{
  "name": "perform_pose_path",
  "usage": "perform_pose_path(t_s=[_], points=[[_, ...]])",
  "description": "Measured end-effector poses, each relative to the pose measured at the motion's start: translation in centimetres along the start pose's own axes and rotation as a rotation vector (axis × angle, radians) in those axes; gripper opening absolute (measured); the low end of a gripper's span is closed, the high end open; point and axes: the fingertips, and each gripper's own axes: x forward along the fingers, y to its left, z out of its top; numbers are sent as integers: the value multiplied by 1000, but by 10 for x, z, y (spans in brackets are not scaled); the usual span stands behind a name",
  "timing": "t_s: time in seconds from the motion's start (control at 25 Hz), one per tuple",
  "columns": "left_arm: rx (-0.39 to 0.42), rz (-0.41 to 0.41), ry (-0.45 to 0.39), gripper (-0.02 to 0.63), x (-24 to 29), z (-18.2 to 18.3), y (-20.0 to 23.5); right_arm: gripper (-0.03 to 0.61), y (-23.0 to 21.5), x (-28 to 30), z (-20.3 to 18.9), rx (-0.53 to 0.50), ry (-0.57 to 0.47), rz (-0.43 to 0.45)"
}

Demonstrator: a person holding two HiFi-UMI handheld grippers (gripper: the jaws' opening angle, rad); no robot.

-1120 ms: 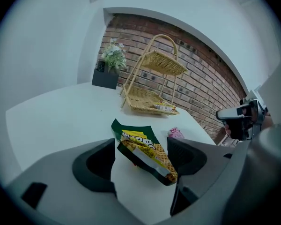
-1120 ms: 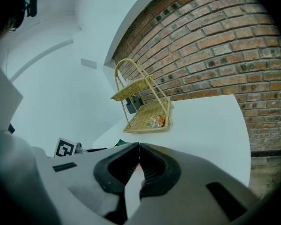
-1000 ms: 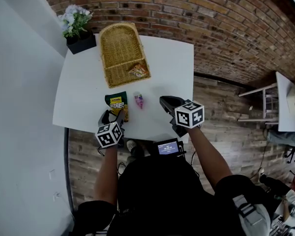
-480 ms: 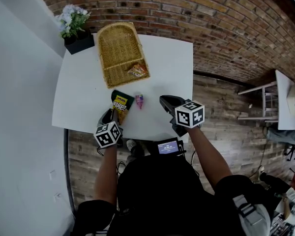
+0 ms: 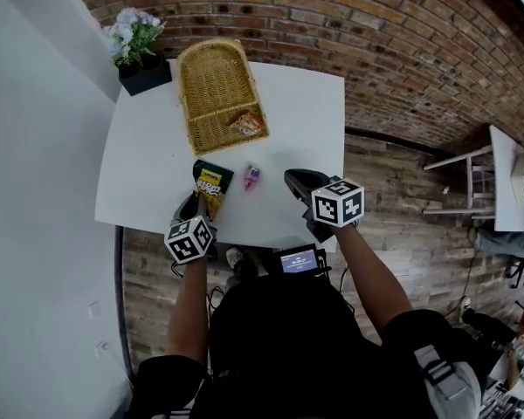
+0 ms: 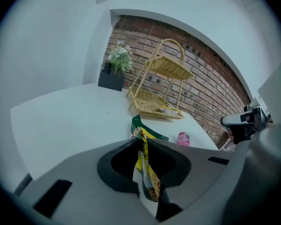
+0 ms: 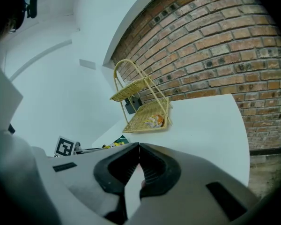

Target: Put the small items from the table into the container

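Note:
A yellow-and-green snack packet (image 5: 211, 182) has its near end pinched in my left gripper (image 5: 200, 204), whose jaws are closing on it. In the left gripper view the packet (image 6: 147, 168) stands crumpled between the pads. A small pink item (image 5: 252, 175) lies on the white table (image 5: 148, 168) just right of the packet and shows as the pink item (image 6: 183, 138) past the jaws. The wicker basket (image 5: 217, 94) at the back holds one snack (image 5: 246, 125). My right gripper (image 5: 299, 182) rests shut and empty near the table's front right, its jaws together (image 7: 139, 146).
A potted flower (image 5: 138, 52) stands at the table's back left corner beside the basket. From the gripper views the basket (image 6: 161, 90) is a two-tier wicker stand. A brick wall runs behind the table, and a white wall lies to the left.
The left gripper's jaws have gone from wide open to closed on the packet's near end. The packet has tilted and crumpled. The right gripper has not moved.

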Motion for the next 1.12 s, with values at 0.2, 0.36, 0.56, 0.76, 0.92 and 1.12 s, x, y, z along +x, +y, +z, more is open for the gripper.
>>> perform_pose_path(t_s=[0.2, 0.36, 0.56, 0.76, 0.92, 1.12], points=[[-3, -10, -39, 54, -13, 10, -1, 14, 10, 2, 0, -9, -3, 20], [2, -28, -80, 52, -24, 20, -5, 14, 19, 3, 0, -22, -7, 34], [2, -52, -127, 51, -40, 31, -11, 14, 30, 4, 2, -37, -17, 54], [6, -82, -165, 49, -53, 39, -19, 14, 42, 5, 7, -54, -31, 71], [16, -117, -187, 44, -61, 43, -27, 14, 48, 5, 10, -65, -42, 82], [28, -123, -191, 38, -65, 44, -32, 14, 52, 4, 11, -70, -47, 88]])
